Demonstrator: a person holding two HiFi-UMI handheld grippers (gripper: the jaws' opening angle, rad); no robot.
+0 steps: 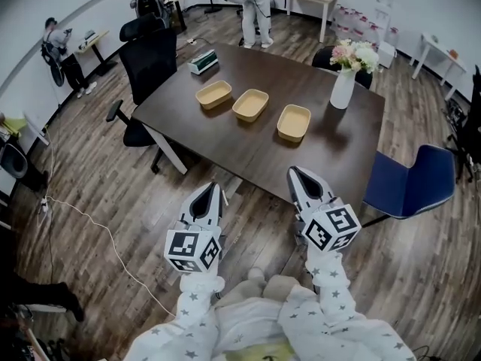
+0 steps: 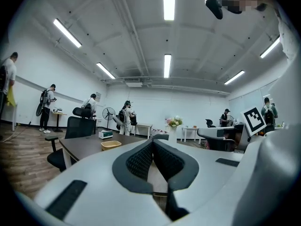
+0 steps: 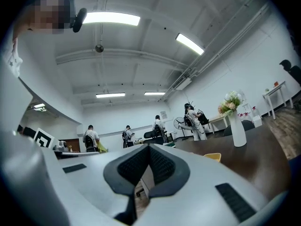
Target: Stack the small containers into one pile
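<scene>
Big dark surface (image 1: 263, 149) fills the middle of the head view, and everything here hangs off it. A black office chair (image 1: 147, 60) sits at the surface's far left edge, and a blue chair (image 1: 412, 183) stands just off its near right corner.

Both grippers are short of the surface's near edge, over the wood floor (image 1: 98, 179), pointing level toward it. The left gripper (image 1: 216, 189) has its fingers (image 2: 141, 160) clenched together at the tips with nothing between them. It's the same on the other side: the right gripper (image 1: 294, 173) has its fingers (image 3: 134, 166) pressed shut and empty.

A white vase (image 1: 343, 89) of flowers stands upright on the surface's far right part.

Now the containers, three tan ones in a slanting row across the middle of the surface. There's the left container (image 1: 214, 94), the middle container (image 1: 251, 104) and the right container (image 1: 294, 122). Each is open side up, each apart from its neighbours, and none is stacked. The right one lies nearest the grippers.

Smallest of all is a green and white box (image 1: 204, 62) on the surface's far left corner.
</scene>
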